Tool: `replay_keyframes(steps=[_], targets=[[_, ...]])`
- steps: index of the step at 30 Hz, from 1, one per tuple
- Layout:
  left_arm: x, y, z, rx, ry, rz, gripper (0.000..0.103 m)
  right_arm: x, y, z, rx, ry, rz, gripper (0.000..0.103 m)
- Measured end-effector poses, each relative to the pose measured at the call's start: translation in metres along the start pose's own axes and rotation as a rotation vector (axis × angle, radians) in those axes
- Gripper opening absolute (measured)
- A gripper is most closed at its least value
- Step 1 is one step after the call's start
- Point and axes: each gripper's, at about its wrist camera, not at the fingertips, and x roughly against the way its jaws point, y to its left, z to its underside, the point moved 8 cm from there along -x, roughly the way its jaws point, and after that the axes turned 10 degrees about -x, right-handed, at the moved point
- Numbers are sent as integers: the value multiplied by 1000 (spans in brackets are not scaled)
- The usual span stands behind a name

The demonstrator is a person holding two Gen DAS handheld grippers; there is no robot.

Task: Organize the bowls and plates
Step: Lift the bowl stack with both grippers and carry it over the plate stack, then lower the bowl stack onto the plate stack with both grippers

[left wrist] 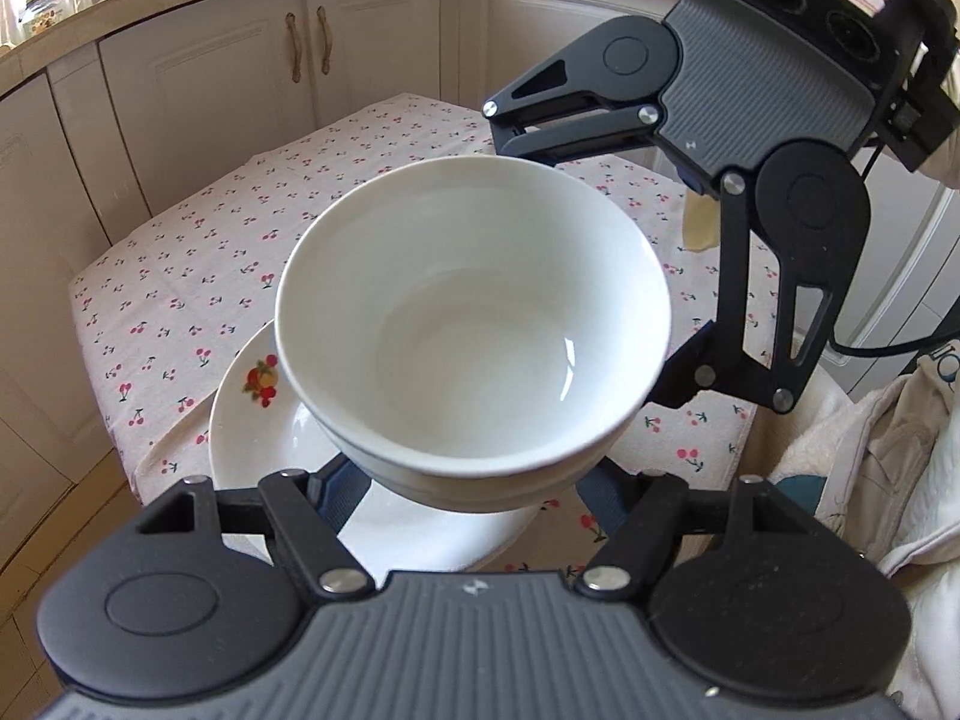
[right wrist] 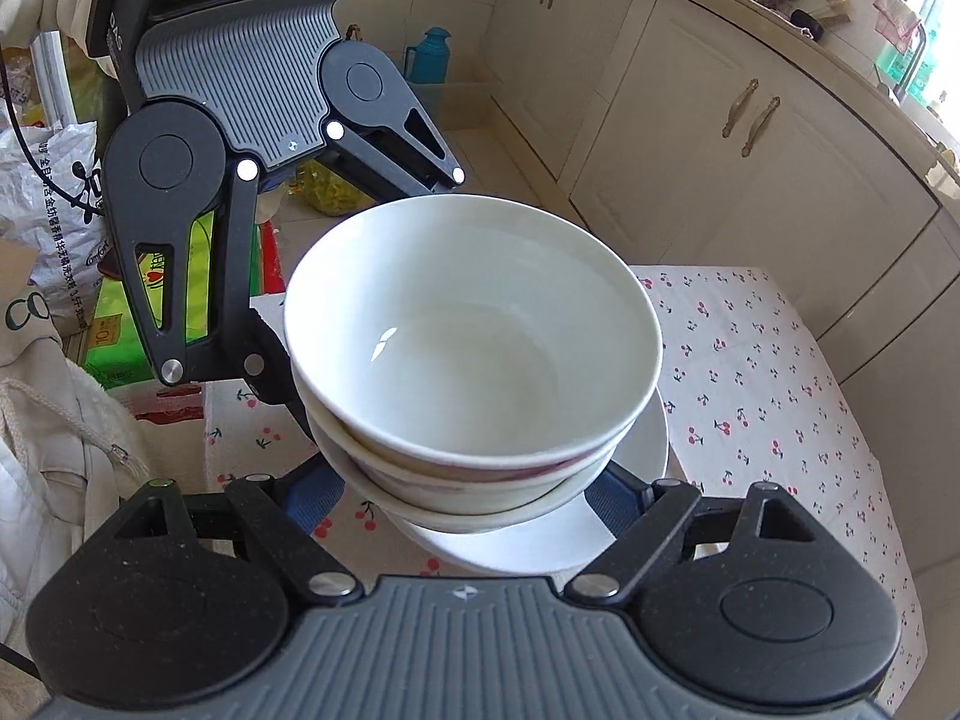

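Two hand-held claws grip a stack of white bowls from opposite sides, holding it in the air above a table covered in a cherry-print cloth. The left claw is closed on the stack, its blue-padded fingers pressed under the lower bowl's sides, so the stack sits directly ahead of it. The right claw, facing it from across the bowls, clasps the same stack with its own blue fingers against the bottom bowl.

The top bowl is plain white and empty, nested in a second bowl with a reddish band near its rim; a third white rim shows beneath that. Below the stack, just beyond the left claw's fingertips, a white plate with a fruit picture lies on the cloth. Cream cabinets stand past the table; cream-coloured clothing is bunched to the left of the right claw.
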Motion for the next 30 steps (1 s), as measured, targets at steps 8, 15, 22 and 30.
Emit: replay_keyframes(steps=[8,15,22,30], targets=[[-13,20,4,-7,48,-12,74,-26,-17,-8,-22,-3,-2,90],[-27,30,4,-3,67,9,74,-38,-26,-6,-68,6,-23,90],[-32,34,2,4,69,23,74,-40,-33,-4,-111,7,-32,90],[-35,35,6,5,74,25,74,-46,-35,-3,-141,22,-46,90]])
